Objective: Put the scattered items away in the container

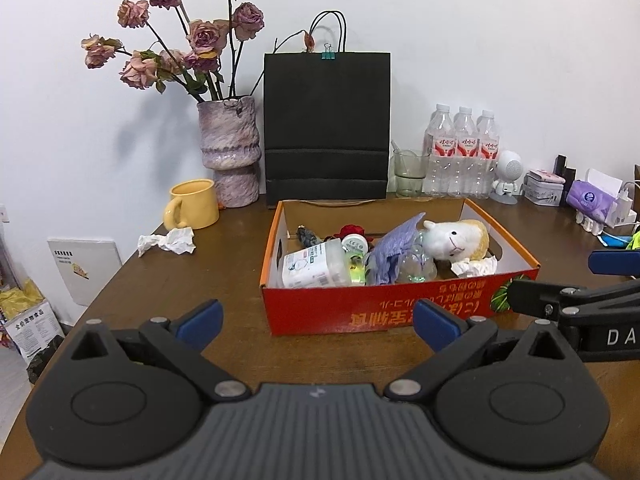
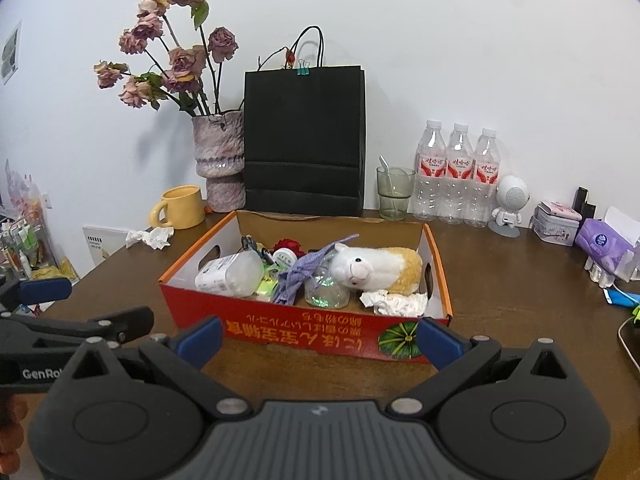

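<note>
We see both tools held low before the box, which fills the centre of each frame on the brown wooden bench. The left tool has its blue-padded fingers spread wide and holds nothing; the right tool is likewise wide open and empty. One crumpled tissue remains outside the box, at centre left of the left view, just beside the yellow mug and near the vase of dried roses. We judge this tissue the piece left to gather. The risk lies in its neighbours: a wide-spread tool reaching there could knock the glazed mug or tip the tall, top-heavy vase, and the limp, thin paper may slip from the pads or tear if pinched at an edge. The box is corrugated card, red-printed outside, white inside, with low walls; it is already crowded with a soft plush sheep, a clear crushed plastic bottle, a translucent tub, purple crinkled wrap and another tissue wad, so a light piece dropped on the heap could roll back out.
</note>
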### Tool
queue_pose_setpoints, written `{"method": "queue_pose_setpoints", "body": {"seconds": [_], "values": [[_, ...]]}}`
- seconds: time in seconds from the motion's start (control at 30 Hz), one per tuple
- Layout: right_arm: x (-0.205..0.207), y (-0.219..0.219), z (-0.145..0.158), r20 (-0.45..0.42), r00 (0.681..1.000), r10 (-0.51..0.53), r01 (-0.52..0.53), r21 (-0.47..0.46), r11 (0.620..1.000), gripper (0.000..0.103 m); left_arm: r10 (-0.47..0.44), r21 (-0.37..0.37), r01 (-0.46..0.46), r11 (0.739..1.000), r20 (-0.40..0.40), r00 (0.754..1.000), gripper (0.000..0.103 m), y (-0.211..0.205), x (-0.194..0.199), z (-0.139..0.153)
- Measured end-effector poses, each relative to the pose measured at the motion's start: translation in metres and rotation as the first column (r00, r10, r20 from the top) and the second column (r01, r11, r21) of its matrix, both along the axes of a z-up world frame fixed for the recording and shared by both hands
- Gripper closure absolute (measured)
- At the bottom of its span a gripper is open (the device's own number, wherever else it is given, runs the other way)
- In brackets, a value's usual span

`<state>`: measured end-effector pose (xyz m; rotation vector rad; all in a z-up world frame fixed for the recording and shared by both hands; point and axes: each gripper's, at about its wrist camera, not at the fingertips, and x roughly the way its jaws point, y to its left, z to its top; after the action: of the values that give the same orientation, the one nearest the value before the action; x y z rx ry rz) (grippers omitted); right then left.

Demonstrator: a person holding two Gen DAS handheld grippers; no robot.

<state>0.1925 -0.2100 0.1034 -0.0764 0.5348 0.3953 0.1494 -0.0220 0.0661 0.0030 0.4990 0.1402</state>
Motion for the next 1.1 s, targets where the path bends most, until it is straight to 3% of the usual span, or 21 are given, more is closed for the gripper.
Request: {"method": "queue_pose_setpoints", "body": {"seconds": [1.1], "values": [[-0.0088,-0.0045,-0.0065,-0.023,1.000,-0.004,0.004,-0.004,1.000,0.000,0.016,0.001,-0.016,1.000,-0.020,1.000,0.000,-0.0033,-0.0082,-0.0035]]}}
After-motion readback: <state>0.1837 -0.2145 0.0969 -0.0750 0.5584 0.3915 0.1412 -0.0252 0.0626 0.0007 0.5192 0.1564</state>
